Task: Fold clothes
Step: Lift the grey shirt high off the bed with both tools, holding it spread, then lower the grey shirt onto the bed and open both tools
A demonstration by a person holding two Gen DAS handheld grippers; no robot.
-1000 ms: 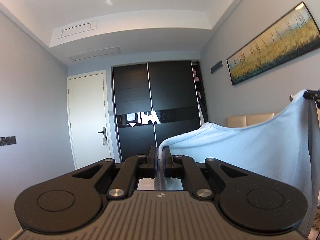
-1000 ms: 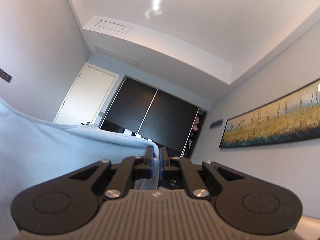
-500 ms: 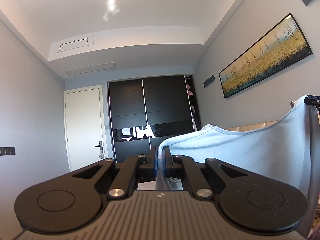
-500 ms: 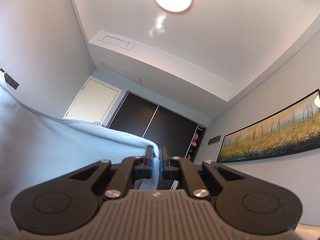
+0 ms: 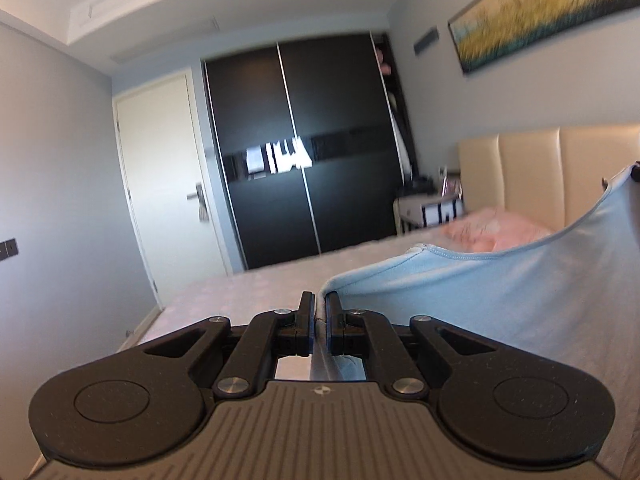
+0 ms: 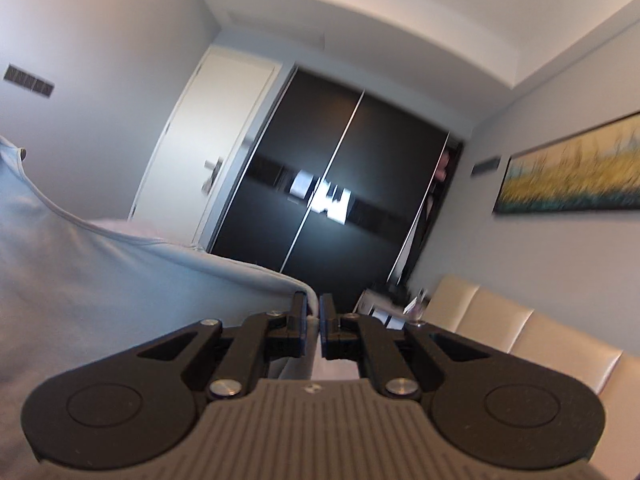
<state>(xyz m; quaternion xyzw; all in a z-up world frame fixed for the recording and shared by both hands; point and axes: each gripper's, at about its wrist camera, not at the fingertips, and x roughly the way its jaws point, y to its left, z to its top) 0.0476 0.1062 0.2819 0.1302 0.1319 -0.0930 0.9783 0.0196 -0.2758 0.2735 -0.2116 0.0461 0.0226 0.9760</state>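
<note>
Light blue garment (image 5: 500, 296) hangs stretched between both claws, above the near part of the bed (image 5: 256, 284). Left claw (image 5: 317, 304) clamped tight on one corner, cloth pinched between its jaws; right claw (image 6: 314, 306) clamped on the other corner. Pink pillow (image 5: 496, 228) by beige headboard (image 5: 528, 168) far right; black wardrobe (image 5: 304, 148) and white door (image 5: 164, 176) far wall.
</note>
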